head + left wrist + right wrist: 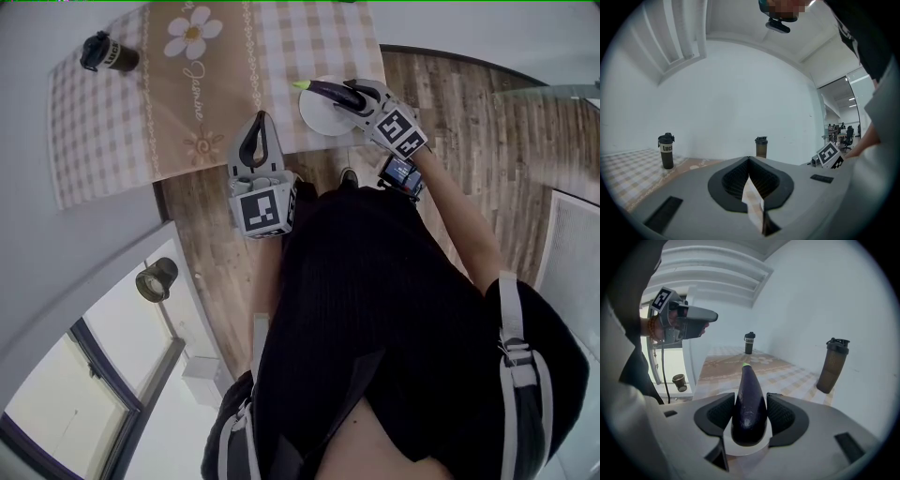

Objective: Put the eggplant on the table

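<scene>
Pinching the eggplant [749, 404] at its thick end, the right gripper [750, 397] is listed with both pads pressed against the purple skin. The green-tipped end points away over the checked tablecloth [103, 122], and the fruit is held low over a white plate [319, 120] near the table edge; contact with the plate cannot be confirmed. The left gripper [260, 117] is listed with jaws pressed together on nothing, held apart to the left. Risks noted: the smooth, tapered skin may slide out of the pads if the grip is eased while the fruit is tilted. A release over the plate rim may let it roll toward the table edge and the wooden floor [487, 141]. Containers: the plate, bare apart from the eggplant above it; a brown shaker bottle [833, 364] and a black-lidded bottle [108, 54], both capped, contents not seen; a dark cup [156, 278] on the floor, contents not discernible.
</scene>
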